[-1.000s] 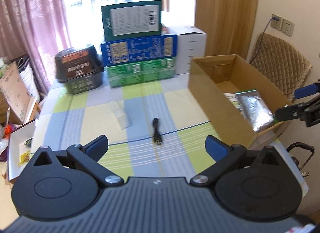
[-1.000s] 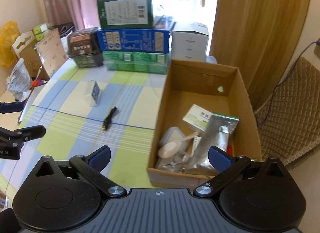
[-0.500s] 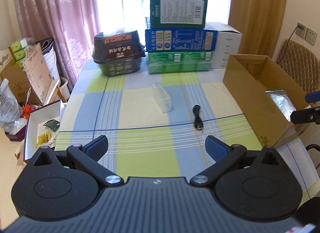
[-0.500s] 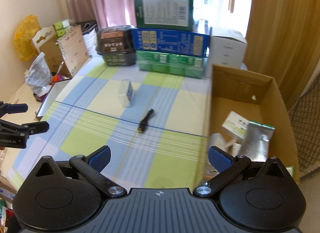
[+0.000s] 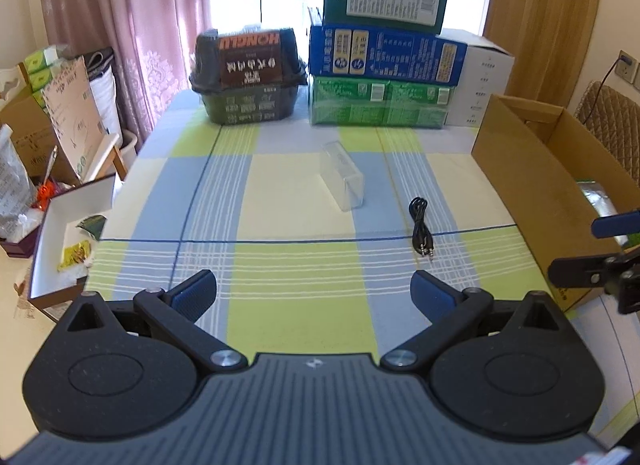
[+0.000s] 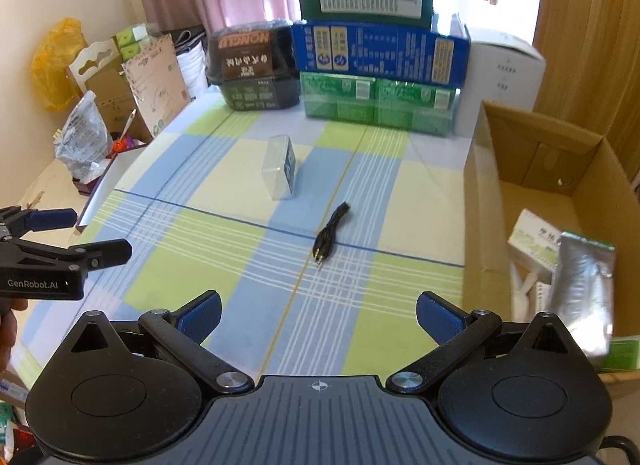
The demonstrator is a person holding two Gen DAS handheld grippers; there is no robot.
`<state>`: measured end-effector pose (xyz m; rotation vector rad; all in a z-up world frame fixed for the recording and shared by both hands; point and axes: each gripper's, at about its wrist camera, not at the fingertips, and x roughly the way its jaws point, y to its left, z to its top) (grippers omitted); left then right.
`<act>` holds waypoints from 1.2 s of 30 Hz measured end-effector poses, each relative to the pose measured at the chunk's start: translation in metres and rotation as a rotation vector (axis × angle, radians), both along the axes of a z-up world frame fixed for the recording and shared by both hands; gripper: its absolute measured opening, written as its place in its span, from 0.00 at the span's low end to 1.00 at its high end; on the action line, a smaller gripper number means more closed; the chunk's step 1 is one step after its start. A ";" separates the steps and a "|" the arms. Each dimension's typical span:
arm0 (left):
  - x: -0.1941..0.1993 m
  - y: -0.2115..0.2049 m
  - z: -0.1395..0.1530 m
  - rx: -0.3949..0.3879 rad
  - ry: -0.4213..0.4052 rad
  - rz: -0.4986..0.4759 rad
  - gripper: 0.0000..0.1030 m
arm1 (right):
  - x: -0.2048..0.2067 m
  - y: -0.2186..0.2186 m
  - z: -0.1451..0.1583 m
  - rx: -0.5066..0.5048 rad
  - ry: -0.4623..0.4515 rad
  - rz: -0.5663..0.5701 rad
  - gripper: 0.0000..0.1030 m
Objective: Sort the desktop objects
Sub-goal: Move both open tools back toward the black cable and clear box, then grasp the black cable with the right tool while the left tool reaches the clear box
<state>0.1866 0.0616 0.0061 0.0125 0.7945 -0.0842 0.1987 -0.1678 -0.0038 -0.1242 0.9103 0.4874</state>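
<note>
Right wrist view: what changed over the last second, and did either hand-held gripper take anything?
The right hand-held gripper swung left, from over the cardboard box to the tablecloth facing the black cable. The left hand-held gripper also turned left. Neither grasped anything; both stayed open. Cable and clear case stayed put.

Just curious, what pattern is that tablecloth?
The tablecloth is checked in yellow, green and pale blue; the left wrist view shows it best.

Left gripper [image 5: 314, 291]: matte black body, ribbed grey centre plate, two round black side housings, silver pivot screws, blue pads on the fingers [image 5: 192, 297]. Right gripper [image 6: 318, 311]: same build, crosshair mark on plate. White "GenRobot.AI" lettering on left gripper's side, seen from the right wrist.
</note>
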 end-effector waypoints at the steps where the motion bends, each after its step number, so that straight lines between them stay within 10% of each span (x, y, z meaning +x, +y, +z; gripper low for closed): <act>1: 0.004 0.000 -0.004 -0.001 0.001 0.003 0.99 | 0.004 0.002 -0.006 0.001 0.003 -0.005 0.98; 14: 0.064 0.004 -0.054 0.016 0.003 0.015 0.98 | 0.060 0.013 -0.064 0.044 -0.020 -0.091 0.97; 24: 0.100 0.004 -0.084 0.056 -0.017 -0.029 0.98 | 0.099 0.030 -0.105 0.066 -0.011 -0.080 0.52; 36: 0.132 -0.009 -0.097 0.038 -0.009 -0.111 0.94 | 0.120 0.053 -0.128 0.022 -0.040 -0.034 0.27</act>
